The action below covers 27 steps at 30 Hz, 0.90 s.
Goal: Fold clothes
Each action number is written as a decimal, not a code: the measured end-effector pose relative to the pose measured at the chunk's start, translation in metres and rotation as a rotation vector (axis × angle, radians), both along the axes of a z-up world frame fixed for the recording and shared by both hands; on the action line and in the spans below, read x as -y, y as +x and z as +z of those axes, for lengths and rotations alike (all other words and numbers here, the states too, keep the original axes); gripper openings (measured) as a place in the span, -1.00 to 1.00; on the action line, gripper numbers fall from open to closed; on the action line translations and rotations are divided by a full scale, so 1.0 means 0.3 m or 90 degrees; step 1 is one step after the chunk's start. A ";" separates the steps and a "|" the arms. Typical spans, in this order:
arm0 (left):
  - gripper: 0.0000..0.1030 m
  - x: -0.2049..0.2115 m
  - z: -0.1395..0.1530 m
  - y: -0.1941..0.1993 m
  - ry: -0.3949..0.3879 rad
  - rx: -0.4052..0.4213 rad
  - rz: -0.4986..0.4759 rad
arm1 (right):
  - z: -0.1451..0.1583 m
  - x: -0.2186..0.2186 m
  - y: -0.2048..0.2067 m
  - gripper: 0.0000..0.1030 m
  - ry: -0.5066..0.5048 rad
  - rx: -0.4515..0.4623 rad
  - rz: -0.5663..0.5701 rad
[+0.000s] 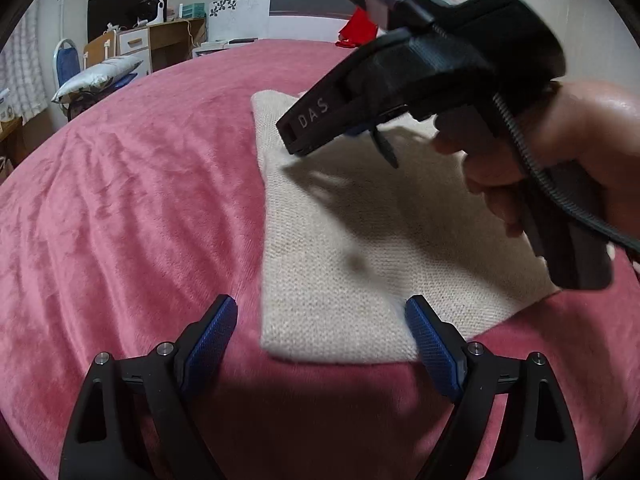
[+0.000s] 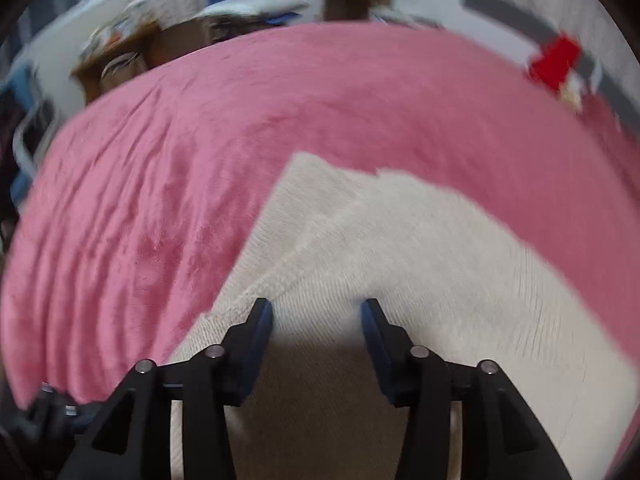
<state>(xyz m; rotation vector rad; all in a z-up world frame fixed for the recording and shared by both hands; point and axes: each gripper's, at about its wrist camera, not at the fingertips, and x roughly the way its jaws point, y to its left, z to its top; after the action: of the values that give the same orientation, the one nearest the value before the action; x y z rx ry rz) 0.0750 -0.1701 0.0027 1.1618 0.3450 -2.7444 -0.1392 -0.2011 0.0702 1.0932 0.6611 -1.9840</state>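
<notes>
A cream knitted garment lies folded into a long flat shape on the pink blanket. My left gripper hovers open over its near left corner, blue pads wide apart, nothing between them. The right gripper body, held by a hand, floats above the garment's far half in the left wrist view. In the blurred right wrist view the right gripper is open over the cream knit, where a folded layer edge runs diagonally.
The pink blanket covers a wide bed. Beyond its far edge stand a wooden desk with drawers, a blue chair, a pillow and a red item. A braided cable hangs from the right gripper.
</notes>
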 end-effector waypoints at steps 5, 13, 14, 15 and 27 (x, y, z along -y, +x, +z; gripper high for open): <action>0.69 0.164 0.093 0.076 0.120 -0.100 0.115 | 0.103 -0.141 -0.012 -0.07 -0.138 0.065 -0.089; 0.69 0.286 0.091 -0.130 0.218 -0.050 -0.053 | 0.052 -0.222 0.010 -0.07 -0.152 0.092 -0.113; 0.69 0.273 0.084 -0.155 0.223 -0.045 -0.081 | 0.055 -0.226 0.001 -0.07 -0.160 0.091 -0.112; 0.69 0.268 0.076 -0.179 0.233 -0.047 -0.111 | 0.059 -0.230 -0.008 -0.07 -0.169 0.090 -0.110; 0.68 0.327 0.023 -0.207 0.432 -0.036 -0.272 | 0.034 -0.160 -0.171 -0.07 -0.170 0.201 -0.083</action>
<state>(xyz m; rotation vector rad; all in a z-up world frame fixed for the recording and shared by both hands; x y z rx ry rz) 0.0128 -0.2681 0.0096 1.4292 1.2433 -3.1293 -0.1904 -0.1531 0.0805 1.2701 0.1576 -1.8830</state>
